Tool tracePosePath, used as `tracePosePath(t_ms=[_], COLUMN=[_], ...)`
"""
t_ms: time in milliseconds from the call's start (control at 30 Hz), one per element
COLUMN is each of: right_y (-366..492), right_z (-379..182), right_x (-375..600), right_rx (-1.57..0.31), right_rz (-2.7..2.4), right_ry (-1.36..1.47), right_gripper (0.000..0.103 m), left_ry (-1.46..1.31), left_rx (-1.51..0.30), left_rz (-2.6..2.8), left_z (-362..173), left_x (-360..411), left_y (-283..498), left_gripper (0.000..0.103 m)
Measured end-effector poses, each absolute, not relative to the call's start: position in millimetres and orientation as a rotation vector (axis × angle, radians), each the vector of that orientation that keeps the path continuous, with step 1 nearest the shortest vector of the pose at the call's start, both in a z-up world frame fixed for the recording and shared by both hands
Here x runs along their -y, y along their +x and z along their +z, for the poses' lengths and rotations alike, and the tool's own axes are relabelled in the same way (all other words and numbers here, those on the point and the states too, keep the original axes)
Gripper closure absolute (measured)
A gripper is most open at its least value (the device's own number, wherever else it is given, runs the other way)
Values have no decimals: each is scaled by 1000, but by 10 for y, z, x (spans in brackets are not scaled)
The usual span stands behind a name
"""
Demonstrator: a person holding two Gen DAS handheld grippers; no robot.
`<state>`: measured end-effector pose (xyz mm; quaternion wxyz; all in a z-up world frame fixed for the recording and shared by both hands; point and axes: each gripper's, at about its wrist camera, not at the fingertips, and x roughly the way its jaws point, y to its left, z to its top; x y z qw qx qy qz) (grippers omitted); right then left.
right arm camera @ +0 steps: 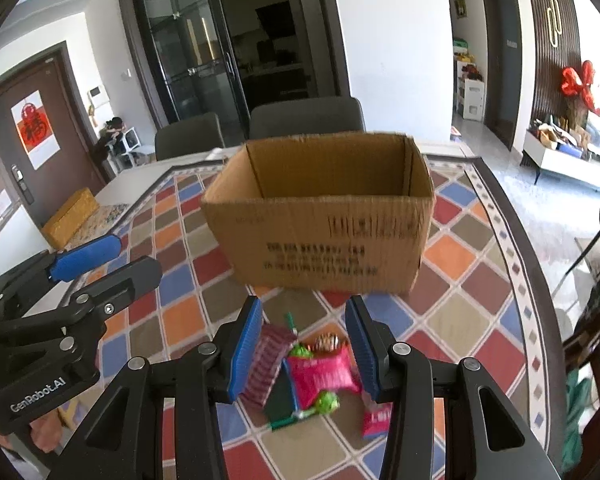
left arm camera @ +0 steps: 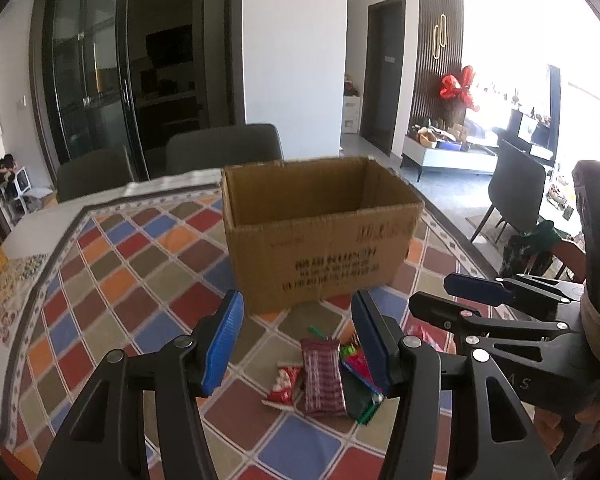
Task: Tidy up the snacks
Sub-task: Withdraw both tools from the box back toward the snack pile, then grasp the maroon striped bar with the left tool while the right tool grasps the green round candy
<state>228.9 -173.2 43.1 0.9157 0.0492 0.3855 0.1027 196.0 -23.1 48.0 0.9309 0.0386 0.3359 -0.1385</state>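
Snack sorting barely begun: cardboard box (right arm camera: 320, 216) apparently empty.

Wrapped snacks (right arm camera: 308, 372) heaped on the checkered tablecloth (left arm camera: 112, 280) just before the box; left gripper (left arm camera: 298, 344) and right gripper (right arm camera: 306, 344) part-open above them, holding nothing.

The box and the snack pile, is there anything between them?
Nothing. Only bare checkered tablecloth lies between the cardboard box and the snack pile, seen in both wrist views.
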Motion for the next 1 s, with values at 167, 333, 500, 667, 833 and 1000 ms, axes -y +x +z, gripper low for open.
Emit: tracePosePath(t_ms=[167, 333, 500, 667, 833, 1000], right_y=[2169, 2073, 2015, 1988, 1972, 1979], right_z=[275, 104, -89, -251, -417, -538], right_x=[1760, 1761, 1772, 1781, 1806, 1842], right_rx=[-824, -864, -918, -964, -1005, -1036], right_rz=[208, 204, 207, 204, 200, 198], right_ry=[106, 114, 123, 139, 153, 168], right_gripper=[59, 59, 59, 59, 59, 59], left_ry=[53, 43, 46, 50, 55, 61], left_rx=[-736, -782, -830, -870, -914, -948], left_rz=[-302, -313, -324, -340, -354, -363], left_z=[263, 82, -96, -246, -414, -555], left_x=[221, 259, 285, 314, 358, 390], left_y=[1869, 1793, 1782, 1801, 1840, 1883], left_gripper=[47, 47, 47, 47, 47, 47])
